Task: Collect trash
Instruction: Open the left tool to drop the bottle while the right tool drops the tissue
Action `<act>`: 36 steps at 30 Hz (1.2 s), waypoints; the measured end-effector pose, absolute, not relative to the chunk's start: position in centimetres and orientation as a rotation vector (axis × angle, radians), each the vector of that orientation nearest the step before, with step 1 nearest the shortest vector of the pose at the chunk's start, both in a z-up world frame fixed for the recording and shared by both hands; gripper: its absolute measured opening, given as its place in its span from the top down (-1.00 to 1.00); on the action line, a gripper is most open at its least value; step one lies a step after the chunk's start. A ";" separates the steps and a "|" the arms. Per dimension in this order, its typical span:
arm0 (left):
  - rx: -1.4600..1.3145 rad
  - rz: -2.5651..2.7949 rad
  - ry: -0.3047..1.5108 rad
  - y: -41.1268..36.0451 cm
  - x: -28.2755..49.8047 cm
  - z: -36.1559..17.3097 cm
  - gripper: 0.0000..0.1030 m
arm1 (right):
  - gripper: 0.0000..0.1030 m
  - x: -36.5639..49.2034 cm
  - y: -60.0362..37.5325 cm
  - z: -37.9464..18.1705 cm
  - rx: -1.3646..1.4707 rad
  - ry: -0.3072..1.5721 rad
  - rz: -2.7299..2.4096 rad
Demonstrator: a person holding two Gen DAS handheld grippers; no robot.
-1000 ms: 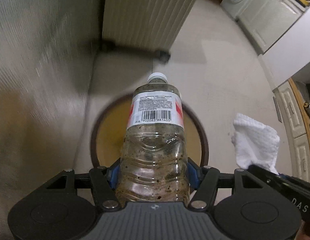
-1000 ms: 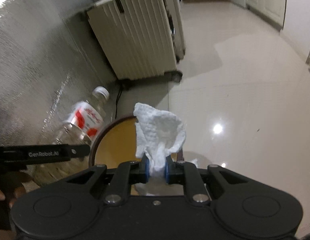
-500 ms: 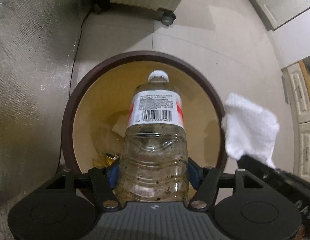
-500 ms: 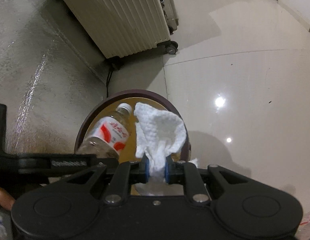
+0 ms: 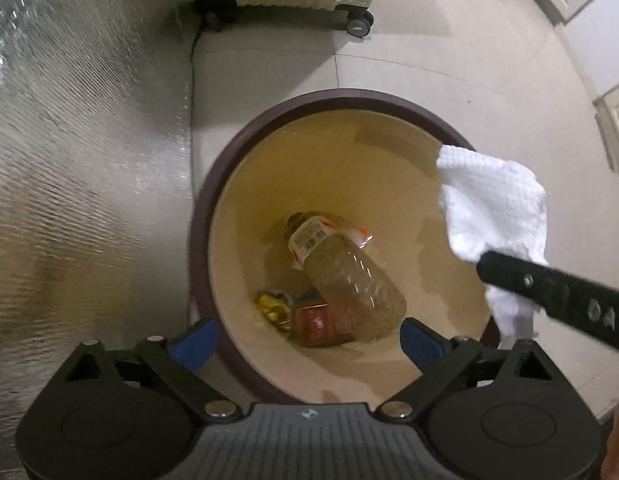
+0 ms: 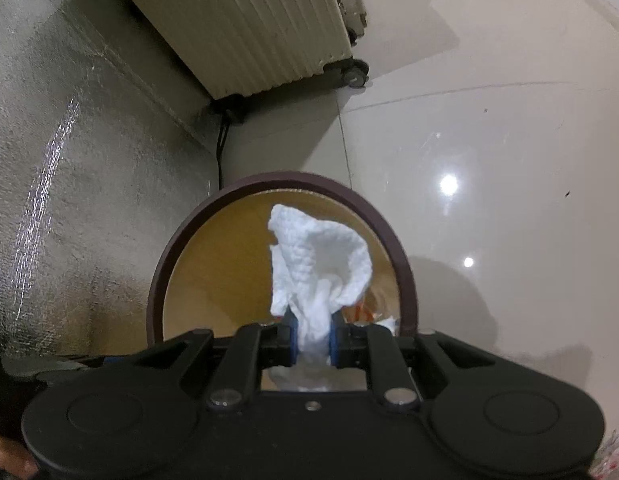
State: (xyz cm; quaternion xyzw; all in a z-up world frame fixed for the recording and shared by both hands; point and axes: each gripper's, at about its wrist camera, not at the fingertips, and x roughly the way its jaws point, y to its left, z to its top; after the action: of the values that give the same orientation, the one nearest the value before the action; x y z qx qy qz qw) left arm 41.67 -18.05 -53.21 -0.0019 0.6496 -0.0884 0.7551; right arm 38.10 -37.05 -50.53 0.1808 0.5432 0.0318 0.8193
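Note:
A round bin (image 5: 237, 152) with a dark brown rim and tan inside stands on the floor below both grippers. Inside it lies a clear plastic bottle (image 5: 349, 276) with a red and white label, on its side among other trash. My left gripper (image 5: 305, 340) hangs over the bin's near rim, its jaws opening wide with nothing between the blue pads. My right gripper (image 6: 312, 340) is shut on a crumpled white paper towel (image 6: 317, 268), held over the bin (image 6: 165, 264). The towel (image 5: 493, 208) also shows at the right in the left wrist view.
A cream ribbed suitcase (image 6: 249, 20) on wheels stands beyond the bin, with a black cord (image 6: 220, 148) beside it. A silvery textured wall (image 5: 77, 160) runs close along the left. Glossy pale floor tiles (image 6: 489, 140) spread to the right.
The left gripper opened and the bottle dropped from it into the bin. The right gripper moved with the towel over the bin's opening. Both views sank closer to the bin.

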 end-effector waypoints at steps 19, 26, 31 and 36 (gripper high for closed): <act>0.066 -0.182 1.426 -15.9 40.9 -51.6 -1.00 | 0.16 41.4 -34.2 -53.0 0.358 1.203 0.049; 0.082 -0.176 1.415 -16.5 41.0 -51.6 -1.00 | -0.19 40.3 -35.6 -52.6 0.368 1.214 0.062; 0.088 -0.168 1.403 -16.4 40.7 -51.0 -1.00 | -0.23 39.4 -35.9 -51.3 0.337 1.218 0.085; 0.074 -0.161 1.392 -15.8 40.1 -49.7 -1.00 | -0.33 38.2 -36.6 -49.9 0.308 1.214 0.085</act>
State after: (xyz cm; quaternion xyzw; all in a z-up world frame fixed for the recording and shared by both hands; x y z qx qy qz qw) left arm 40.10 -15.78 -49.65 0.0342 0.6402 -0.0739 0.7638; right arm 38.16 -36.59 -49.92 0.1441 0.5681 0.0397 0.8093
